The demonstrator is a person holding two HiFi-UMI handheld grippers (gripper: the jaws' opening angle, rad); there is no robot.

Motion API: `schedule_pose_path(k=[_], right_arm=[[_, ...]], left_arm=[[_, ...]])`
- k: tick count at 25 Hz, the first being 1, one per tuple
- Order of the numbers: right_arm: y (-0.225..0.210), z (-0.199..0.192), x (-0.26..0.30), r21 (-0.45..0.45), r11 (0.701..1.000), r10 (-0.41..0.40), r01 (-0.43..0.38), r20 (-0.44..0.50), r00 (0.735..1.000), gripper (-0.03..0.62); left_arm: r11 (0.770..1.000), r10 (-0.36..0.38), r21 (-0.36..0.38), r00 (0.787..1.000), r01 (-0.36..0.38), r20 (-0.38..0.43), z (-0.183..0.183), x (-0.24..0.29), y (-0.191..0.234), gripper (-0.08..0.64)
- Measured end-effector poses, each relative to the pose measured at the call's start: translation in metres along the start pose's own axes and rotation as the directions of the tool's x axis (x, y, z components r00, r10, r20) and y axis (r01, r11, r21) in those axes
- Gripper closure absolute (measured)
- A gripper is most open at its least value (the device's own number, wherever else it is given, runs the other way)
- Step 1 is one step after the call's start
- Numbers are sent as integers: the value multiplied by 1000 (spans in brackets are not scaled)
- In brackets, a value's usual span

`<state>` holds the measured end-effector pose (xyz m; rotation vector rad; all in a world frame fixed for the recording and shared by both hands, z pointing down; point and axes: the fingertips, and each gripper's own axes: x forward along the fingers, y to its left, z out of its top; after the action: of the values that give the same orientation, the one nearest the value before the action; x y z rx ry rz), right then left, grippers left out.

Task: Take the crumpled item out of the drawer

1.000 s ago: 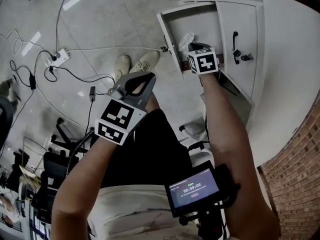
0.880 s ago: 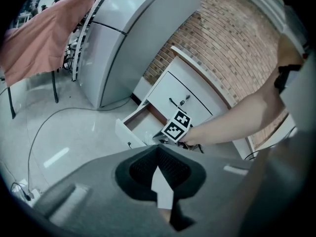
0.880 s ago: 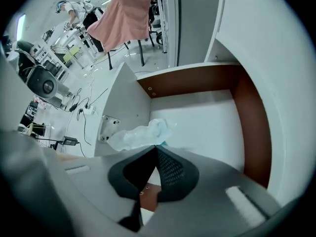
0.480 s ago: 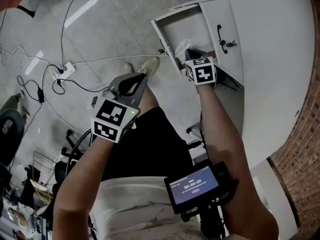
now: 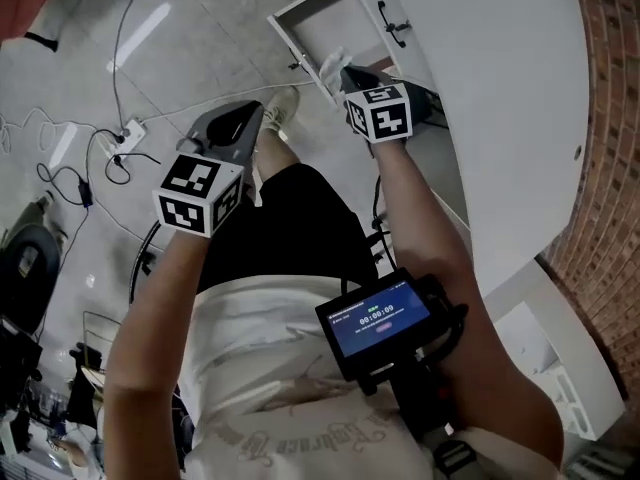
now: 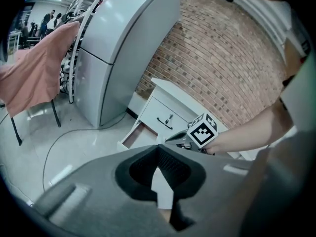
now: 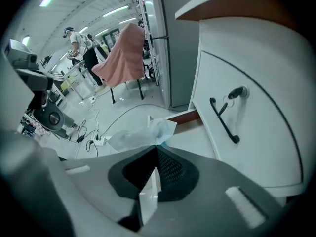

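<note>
Here, pinched at the very tips of the right hand-held gripper (image 7: 154, 145), jaws pressed together on it: a crumpled pale wad of thin, half-translucent sheet (image 7: 140, 134). Long axis roughly level in the right gripper view, stretching from the jaw tips out to the left, one folded corner poking up and to the right toward the open white drawer with a brown inner edge (image 7: 183, 116). From the head view, wad close against the drawer's front corner, at the gripper's far end; hard to tell whether fully clear of the rim. Beside the drawer, a white cabinet front (image 7: 261, 132) with a curved black handle (image 7: 223, 119), and beyond the cabinet a red brick wall (image 6: 237, 63). Off to the left, well apart from the drawer, the left hand-held gripper (image 6: 158, 147), jaws closed tip to tip with nothing between them. Farther back, a pink cloth draped over a chair (image 7: 123, 53); below, a pale tiled floor (image 5: 60, 88) and a white power strip (image 5: 127, 128) lying on it.
</note>
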<state>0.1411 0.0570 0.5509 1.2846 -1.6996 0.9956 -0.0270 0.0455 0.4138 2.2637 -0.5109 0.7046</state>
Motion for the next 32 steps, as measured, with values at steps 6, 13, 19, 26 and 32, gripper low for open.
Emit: schedule_pose_path(k=[6,13,19,26,32], right_arm=[[24,22,-48,14,1000,18,-19,93,995,583],[38,47,-107,26,999,13,-19,191,982,583],[51,53,-147,42,999,4,-14,240,971,583],[63,68,-191,31,999,-2,-8,311,951,583],[61,76,-232,63,998,-35,12,384,923,583]], left_arm=[[1000,-6,15,1000,6,-4,5,-28,-13,558],[997,-19,70,1000,18,13,30,-50,-31,558],[991,-50,124,999,47,16,44,-68,-50,558],[989,-29,143,999,25,28,56,-88,-52,558],[982,-49,183,998,40,44,72,-103,-66,558]])
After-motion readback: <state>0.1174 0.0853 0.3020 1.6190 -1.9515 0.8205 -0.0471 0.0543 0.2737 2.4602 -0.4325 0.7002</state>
